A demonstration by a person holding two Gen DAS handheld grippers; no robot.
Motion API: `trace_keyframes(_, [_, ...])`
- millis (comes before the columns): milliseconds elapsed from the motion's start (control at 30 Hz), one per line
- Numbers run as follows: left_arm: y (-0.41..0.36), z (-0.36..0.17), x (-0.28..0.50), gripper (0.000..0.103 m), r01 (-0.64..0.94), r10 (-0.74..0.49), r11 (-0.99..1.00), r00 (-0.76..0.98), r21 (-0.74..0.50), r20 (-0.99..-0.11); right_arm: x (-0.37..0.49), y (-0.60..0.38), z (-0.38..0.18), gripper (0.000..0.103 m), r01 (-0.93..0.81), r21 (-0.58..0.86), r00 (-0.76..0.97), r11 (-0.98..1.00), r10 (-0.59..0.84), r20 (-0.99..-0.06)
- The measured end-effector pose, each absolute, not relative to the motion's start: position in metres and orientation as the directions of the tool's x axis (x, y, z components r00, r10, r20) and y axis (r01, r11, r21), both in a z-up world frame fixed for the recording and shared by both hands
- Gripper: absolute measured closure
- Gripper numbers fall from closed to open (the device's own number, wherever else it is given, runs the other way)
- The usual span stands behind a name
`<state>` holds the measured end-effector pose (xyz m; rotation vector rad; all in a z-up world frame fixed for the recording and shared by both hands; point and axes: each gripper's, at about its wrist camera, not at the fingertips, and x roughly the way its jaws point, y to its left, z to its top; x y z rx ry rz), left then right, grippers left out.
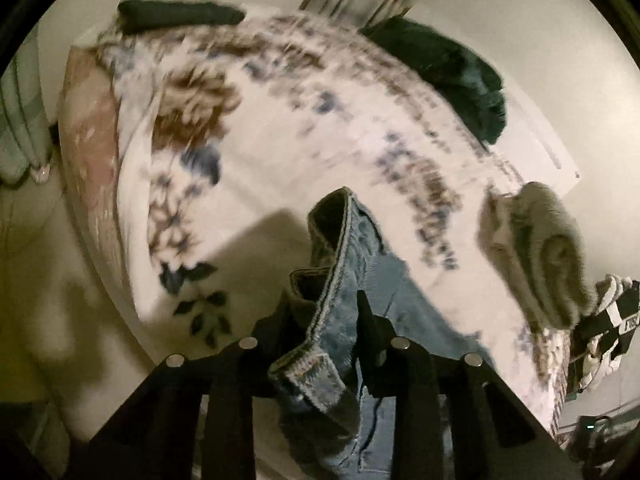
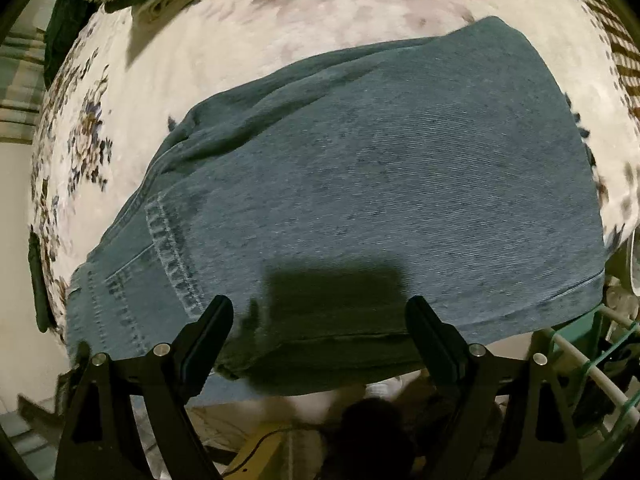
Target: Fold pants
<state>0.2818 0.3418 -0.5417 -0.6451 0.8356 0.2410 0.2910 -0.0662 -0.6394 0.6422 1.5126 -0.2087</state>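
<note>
Denim is filling both my views, and the risks differ by side. On the left, my left gripper (image 1: pixel 326 320) is pinching a bunched hem of the jeans (image 1: pixel 352 264), fingers narrow with the cloth between them, lifting it over the bed (image 1: pixel 280 140). The bite is looking shallow to me: the hem is twisting out above the fingertips, and I am judging that a quick pull could let the heavy denim slide free and drop in a heap. That view is also smearing, so I am not trusting the exact edge of the grip. Farther right in that view a rolled towel (image 1: pixel 536 252) is lying on the bed beside the jeans, and beyond it a checkered cloth (image 1: pixel 612 332) is hanging at the edge; swinging the hem across could drag the towel along or knock it off.

On the right, my right gripper (image 2: pixel 320 336) is standing wide, fingers spread and holding nothing, just over the near edge of the jeans (image 2: pixel 380 180), which are lying broad and mostly flat on the bed (image 2: pixel 320 8). Since nothing is pinning that part, I am expecting it to creep or wrinkle when the left hem comes over, spoiling the fold line. The near edge is overhanging the bed, so the whole panel could slip toward the floor.
</note>
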Motion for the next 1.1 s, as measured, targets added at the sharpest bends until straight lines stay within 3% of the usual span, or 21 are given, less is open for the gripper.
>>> trace_keyframes(267, [0.256, -0.455, 0.281, 0.085, -0.226, -0.146, 0.859, 0.750, -0.459, -0.645, 0.267, -0.120, -0.630, 0.013, 0.539, 0.313, 0.122, 0.782, 0.296, -0.947])
trace_keyframes(500, [0.133, -0.438, 0.286, 0.087, 0.001, -0.296, 0.905, 0.719, -0.424, -0.629, 0.226, -0.205, -0.611, 0.013, 0.608, 0.321, 0.174, 0.727, 0.272, -0.946])
trace_keyframes(767, [-0.021, -0.508, 0.283, 0.088, 0.237, -0.426, 0.904, 0.550, -0.355, -0.718, 0.161, -0.314, -0.604, 0.013, 0.711, 0.278, 0.200, 0.645, 0.193, -0.960])
trace_keyframes(800, [-0.032, -0.522, 0.284, 0.100, 0.263, -0.451, 0.892, 0.507, -0.366, -0.734, 0.154, -0.323, -0.605, 0.013, 0.723, 0.271, 0.197, 0.636, 0.187, -0.963])
trace_keyframes(867, [-0.055, -0.540, 0.283, 0.100, 0.314, -0.454, 0.885, 0.428, -0.343, -0.782, 0.141, -0.343, -0.608, 0.013, 0.743, 0.264, 0.193, 0.615, 0.181, -0.964])
trace_keyframes(1033, [-0.059, -0.525, 0.275, 0.097, 0.338, -0.453, 0.878, 0.359, -0.338, -0.816, 0.139, -0.360, -0.609, 0.013, 0.734, 0.303, 0.228, 0.608, 0.199, -0.953])
trace_keyframes(1067, [-0.053, -0.521, 0.276, 0.095, 0.324, -0.444, 0.884, 0.352, -0.338, -0.824, 0.144, -0.358, -0.608, 0.013, 0.724, 0.322, 0.242, 0.610, 0.212, -0.947])
trace_keyframes(1100, [-0.041, -0.517, 0.279, 0.083, 0.293, -0.420, 0.898, 0.343, -0.329, -0.840, 0.151, -0.356, -0.607, 0.013, 0.702, 0.355, 0.263, 0.617, 0.238, -0.935])
